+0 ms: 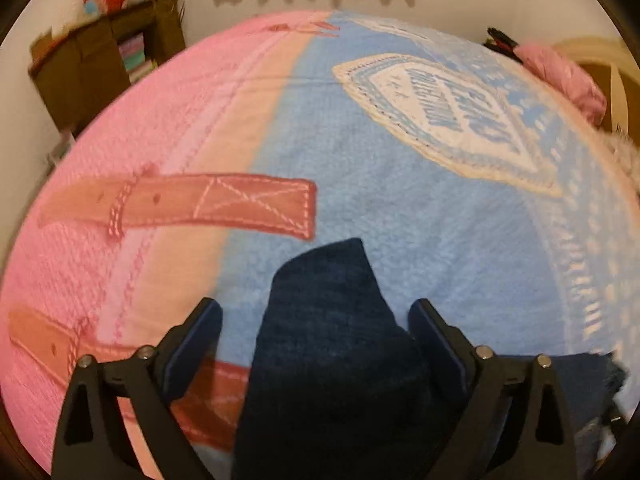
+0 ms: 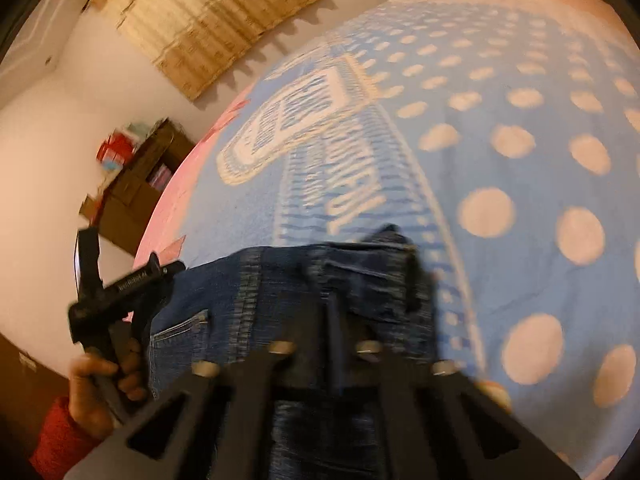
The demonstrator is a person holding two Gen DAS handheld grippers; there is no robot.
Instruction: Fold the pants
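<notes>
Dark blue jeans (image 1: 328, 344) lie on a pink and blue blanket (image 1: 360, 184) on a bed. In the left wrist view my left gripper (image 1: 316, 320) is open, its two fingers standing either side of a raised fold of the jeans, not pinching it. In the right wrist view my right gripper (image 2: 334, 320) is shut on the jeans (image 2: 256, 292) near the waistband, with a back pocket showing to the left. The left gripper's handle (image 2: 116, 300), held in a hand with a red sleeve, shows at the left edge of the jeans.
A brown shelf unit (image 1: 104, 64) with books stands by the wall at the bed's far left. A pink pillow (image 1: 560, 76) lies at the far right. A cardboard sheet (image 2: 208, 16) hangs on the wall. The blanket's dotted blue part (image 2: 520, 160) stretches right.
</notes>
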